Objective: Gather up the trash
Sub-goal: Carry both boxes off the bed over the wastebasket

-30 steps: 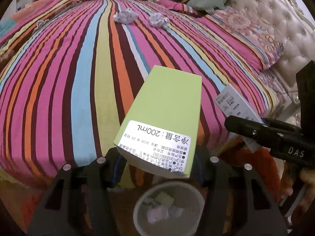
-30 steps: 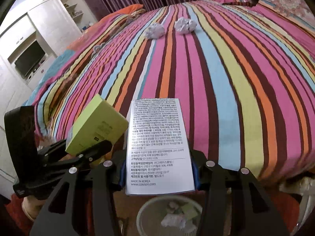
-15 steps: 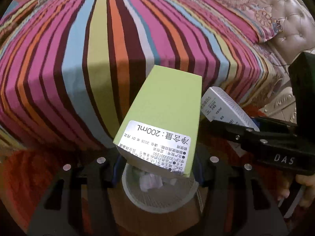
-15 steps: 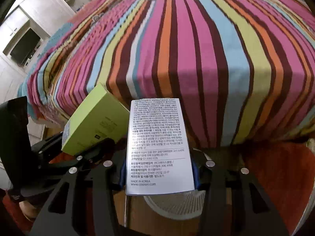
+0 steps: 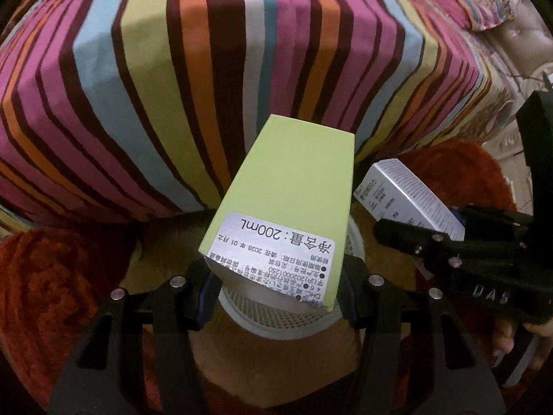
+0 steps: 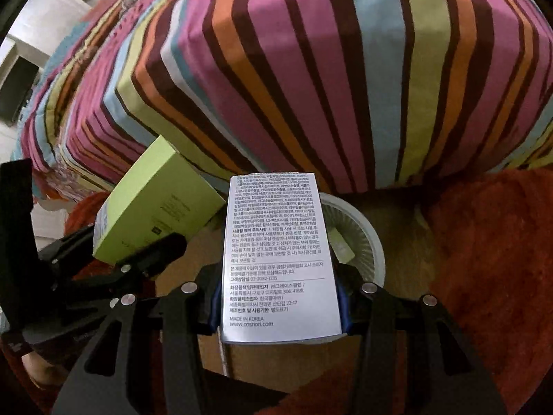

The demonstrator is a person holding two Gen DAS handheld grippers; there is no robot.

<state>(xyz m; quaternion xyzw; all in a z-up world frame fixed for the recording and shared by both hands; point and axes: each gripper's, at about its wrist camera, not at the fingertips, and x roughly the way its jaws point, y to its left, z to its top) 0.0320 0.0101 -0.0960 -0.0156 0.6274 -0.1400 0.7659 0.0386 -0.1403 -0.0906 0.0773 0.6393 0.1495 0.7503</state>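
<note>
**Green and white cartons over the bin**

Lime-green card fills your left gripper point(image 5: 276, 287): its pads pinch the green box point(image 5: 293, 200) by its labelled end. Your right gripper point(image 6: 280, 306) clamps the white printed box point(image 6: 276, 252). Both point steeply down, side by side, above the white mesh wastebasket point(image 6: 366, 238) on the floor beside the striped bed point(image 5: 172, 86).

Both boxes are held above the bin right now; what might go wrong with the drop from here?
1. The green box in the left claw looks wide against the white mesh bin; it may catch the rim.
2. The white box in the right claw hangs close beside it; released together, they may collide and land on the red rug.
</note>
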